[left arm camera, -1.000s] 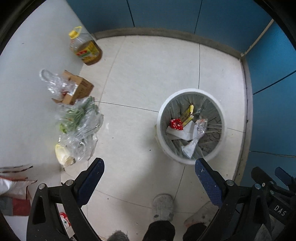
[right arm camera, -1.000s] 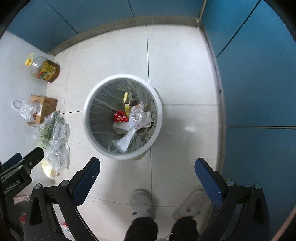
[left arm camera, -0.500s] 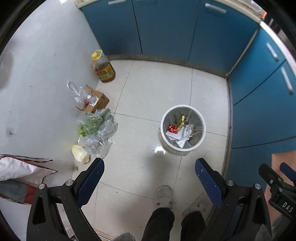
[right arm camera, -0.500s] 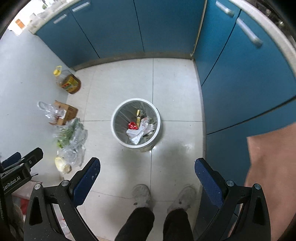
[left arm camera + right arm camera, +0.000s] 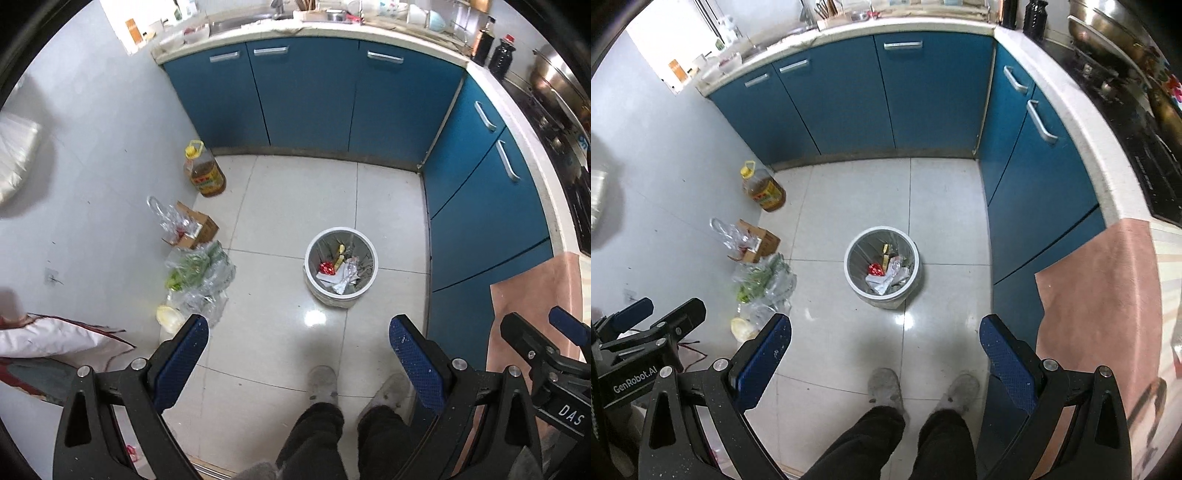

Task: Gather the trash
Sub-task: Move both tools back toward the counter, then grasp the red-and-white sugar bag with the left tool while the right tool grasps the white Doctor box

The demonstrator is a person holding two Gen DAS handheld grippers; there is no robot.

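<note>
Both tongs hang high over the kitchen floor with jaws spread wide and nothing between them, the left gripper [image 5: 297, 334] and the right gripper [image 5: 885, 332] each looking down past the person's shoes at the white trash bin [image 5: 372, 254], which stands on the tiles near the blue cabinets [image 5: 306, 92] with wrappers and crumpled paper inside. That empty, raised pose reads to me as standing back from the bin, since no loose scrap shows on the open tiles. Along the left wall sit an oil bottle [image 5: 204, 170], a cardboard box [image 5: 197, 229] and clear bags of greens [image 5: 197, 273], which look stored, not discarded.
</note>
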